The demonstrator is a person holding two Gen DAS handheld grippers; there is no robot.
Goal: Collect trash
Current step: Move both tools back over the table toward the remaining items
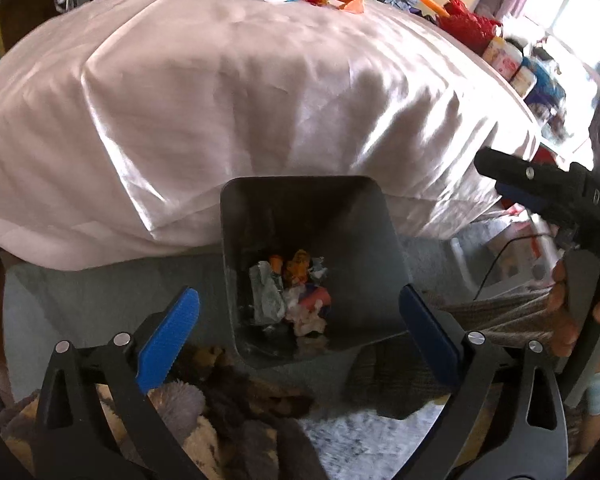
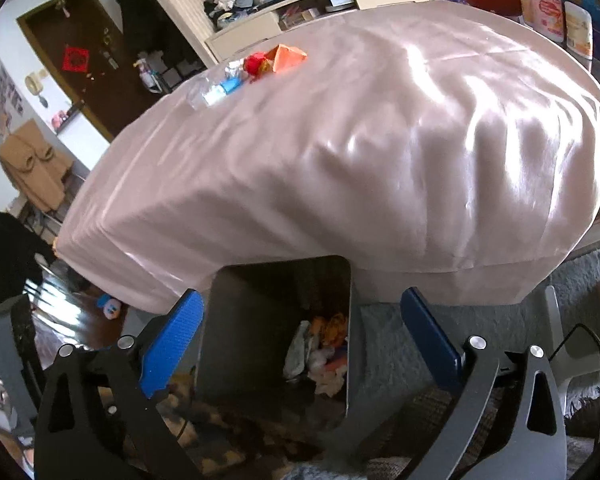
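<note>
A dark square trash bin (image 1: pixel 374 240) stands on the floor against a table draped in pale pink cloth (image 1: pixel 240 92). Crumpled wrappers and paper (image 1: pixel 296 296) lie at its bottom. My left gripper (image 1: pixel 300 308) hangs over the bin, open, nothing between its blue pads. My right gripper (image 2: pixel 302 314) is also open and empty above the same bin (image 2: pixel 240 304), whose trash (image 2: pixel 320 352) shows inside. The right gripper's black body (image 1: pixel 556 192) and the hand holding it appear at the right of the left wrist view. More trash (image 2: pixel 252 68) lies on the far table top: a clear bottle, red and orange wrappers.
Bottles and a red mesh bag (image 1: pixel 468 24) crowd the table's right edge. Grey carpet (image 1: pixel 80 300) surrounds the bin. A furry brown and grey throw (image 1: pixel 228 392) lies under the left gripper. A dark door (image 2: pixel 84 60) and hanging coats are at the far left.
</note>
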